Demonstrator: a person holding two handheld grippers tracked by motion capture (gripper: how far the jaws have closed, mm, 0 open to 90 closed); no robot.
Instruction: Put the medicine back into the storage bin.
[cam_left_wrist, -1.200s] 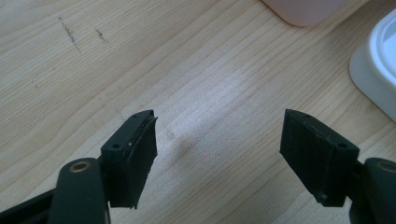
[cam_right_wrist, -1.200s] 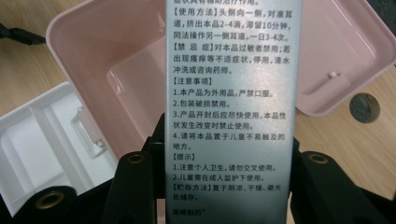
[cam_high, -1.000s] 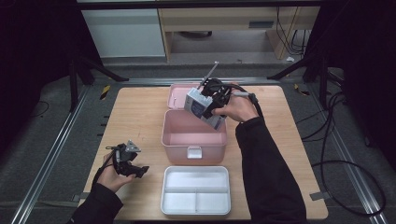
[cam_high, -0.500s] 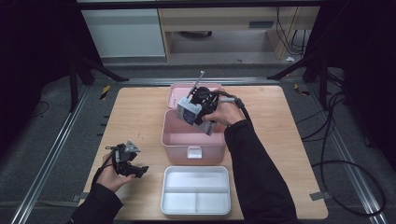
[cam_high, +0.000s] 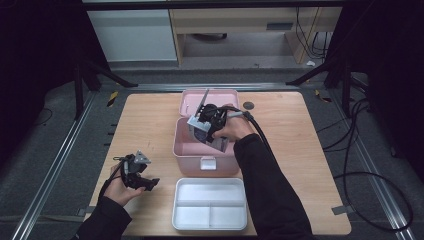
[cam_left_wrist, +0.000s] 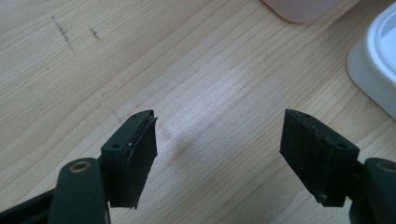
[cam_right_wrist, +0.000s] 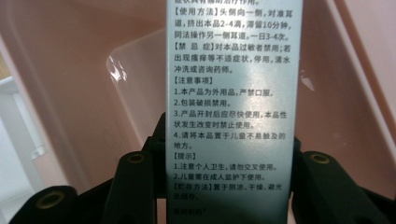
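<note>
A slim silver carton (cam_right_wrist: 231, 93) printed with black text stands upright between the jaws of my right gripper (cam_right_wrist: 229, 186), which is shut on it. Seen from above, that right gripper (cam_high: 206, 126) holds the carton (cam_high: 199, 129) tilted over the open pink box (cam_high: 190, 165), with the carton's lower end inside the rim. Behind the carton lies the box's pink inside (cam_right_wrist: 84, 70). My left gripper (cam_high: 146, 181) rests low at the table's front left. Its jaws stand wide open over bare wood, and the left gripper (cam_left_wrist: 219, 149) holds nothing.
The pink lid (cam_high: 222, 96) lies flat just behind the box. A white divided tray (cam_high: 210, 202) sits in front of it, and its corner (cam_left_wrist: 373, 70) shows beside my left gripper. A small dark disc (cam_high: 248, 105) lies near the lid. Cables trail on the floor at right.
My right gripper has carried the carton leftward and down, from the box's back right corner to over its inside. The left gripper has stayed put.
</note>
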